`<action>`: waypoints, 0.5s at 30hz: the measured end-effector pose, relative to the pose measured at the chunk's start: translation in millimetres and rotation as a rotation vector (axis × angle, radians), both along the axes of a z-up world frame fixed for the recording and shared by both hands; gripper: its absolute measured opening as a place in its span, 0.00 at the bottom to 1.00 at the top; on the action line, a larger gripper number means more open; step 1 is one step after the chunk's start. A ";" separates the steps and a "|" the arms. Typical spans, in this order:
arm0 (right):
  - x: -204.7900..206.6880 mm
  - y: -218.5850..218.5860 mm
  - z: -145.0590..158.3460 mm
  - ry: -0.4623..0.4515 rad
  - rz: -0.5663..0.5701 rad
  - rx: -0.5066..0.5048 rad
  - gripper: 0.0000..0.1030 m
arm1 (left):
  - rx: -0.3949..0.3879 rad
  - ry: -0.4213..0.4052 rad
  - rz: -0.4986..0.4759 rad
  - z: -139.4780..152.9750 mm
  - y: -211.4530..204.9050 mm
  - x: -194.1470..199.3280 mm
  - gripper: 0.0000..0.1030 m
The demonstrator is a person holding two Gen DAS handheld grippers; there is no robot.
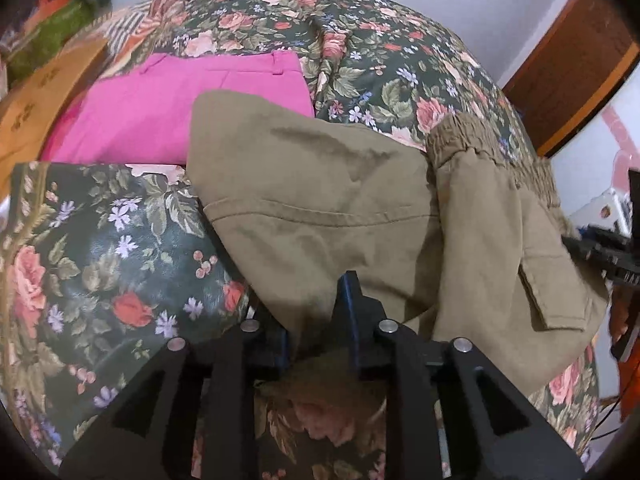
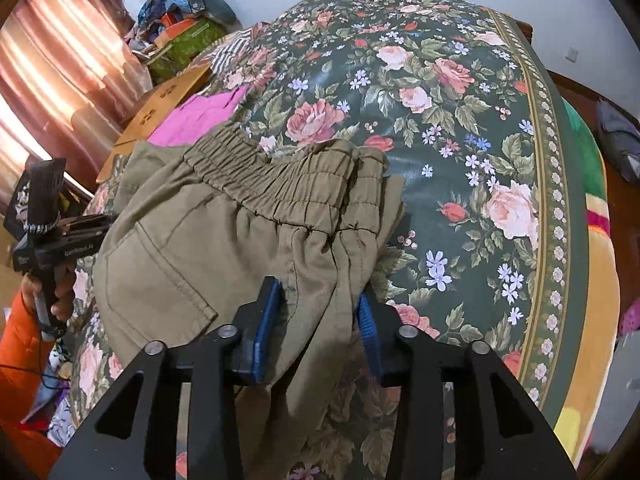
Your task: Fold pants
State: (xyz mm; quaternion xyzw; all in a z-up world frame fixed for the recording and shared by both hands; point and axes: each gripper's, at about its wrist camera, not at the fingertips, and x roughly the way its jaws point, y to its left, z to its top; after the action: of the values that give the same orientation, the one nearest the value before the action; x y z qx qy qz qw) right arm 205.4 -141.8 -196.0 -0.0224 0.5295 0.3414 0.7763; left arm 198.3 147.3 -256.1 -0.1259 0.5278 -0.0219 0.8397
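Note:
Olive-khaki pants (image 1: 320, 208) lie folded over on a dark floral bedspread (image 1: 100, 248). Their elastic waistband (image 2: 280, 184) runs across the middle of the right wrist view. My left gripper (image 1: 316, 320) is closed on a fold of the pants' near edge, with cloth between its fingers. My right gripper (image 2: 320, 320) is closed on the pants (image 2: 224, 248) at the waistband side, with bunched cloth between its blue pads (image 2: 266, 332). The left gripper's body (image 2: 52, 248) and the hand holding it show at the left of the right wrist view.
Pink pants (image 1: 176, 108) lie folded beyond the olive pair. A cardboard box (image 1: 44, 96) and a pile of clothes (image 2: 188, 28) sit at the far left. The bed's edge (image 2: 580, 240) runs down the right, with a wooden headboard (image 1: 576, 72) behind.

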 end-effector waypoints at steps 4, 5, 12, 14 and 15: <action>1.9 0.8 -8.0 0.024 -0.009 0.017 0.46 | -0.056 0.006 0.025 -7.2 6.6 3.9 0.21; 3.1 0.8 -9.5 0.031 -0.013 0.023 0.45 | -0.060 0.003 0.026 -6.9 6.2 3.7 0.18; -1.3 -2.1 6.5 -0.041 -0.033 0.054 0.21 | 0.027 -0.076 -0.008 20.1 -11.2 -2.8 0.03; -2.3 -2.4 16.9 -0.072 -0.028 0.067 0.16 | 0.025 -0.110 -0.005 34.9 -11.4 -4.7 0.03; -1.6 -2.0 19.8 -0.078 -0.027 0.070 0.16 | 0.022 -0.132 -0.005 43.9 -11.2 -5.9 0.03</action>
State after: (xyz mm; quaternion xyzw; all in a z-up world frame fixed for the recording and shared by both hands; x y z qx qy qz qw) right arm 203.8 -143.9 -176.2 -0.0011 0.4869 0.3481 0.8011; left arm 192.4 136.2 -212.2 -0.1135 0.4720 -0.0263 0.8739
